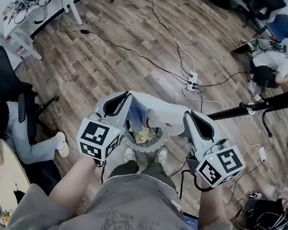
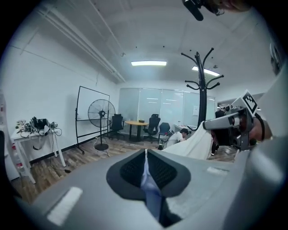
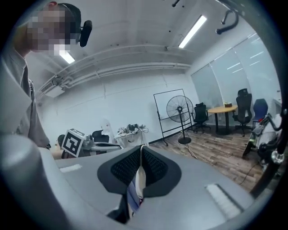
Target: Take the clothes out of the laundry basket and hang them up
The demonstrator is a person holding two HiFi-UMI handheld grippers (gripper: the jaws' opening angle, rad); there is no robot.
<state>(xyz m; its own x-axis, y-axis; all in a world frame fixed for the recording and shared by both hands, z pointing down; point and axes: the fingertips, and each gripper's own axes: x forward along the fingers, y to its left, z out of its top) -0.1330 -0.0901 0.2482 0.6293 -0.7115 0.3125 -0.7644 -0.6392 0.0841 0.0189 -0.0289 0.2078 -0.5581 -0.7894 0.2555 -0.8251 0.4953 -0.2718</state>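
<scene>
Above the laundry basket (image 1: 152, 147) at my feet, I hold a white garment (image 1: 155, 111) stretched between both tools, clear of the rim. My left tool (image 1: 121, 102) is clamped narrow on one edge, with a bluish fold of the cloth pinched between its pads. My right tool (image 1: 193, 119) is closed just as tight on the other edge, with a pale strip caught in its grip. (In both gripper views the pads meet with only fabric between them.) By my reading the job is at an early stage: this one piece is out, while more clothes (image 1: 143, 135) lie crumpled in the basket below. The coat stand (image 1: 277, 100) rises to my right, apart from the garment, and the hooks that show in the left gripper view carry nothing. What is left, as I judge it, is to bring this piece across to the stand, drape it on a hook, then go down for the rest.
</scene>
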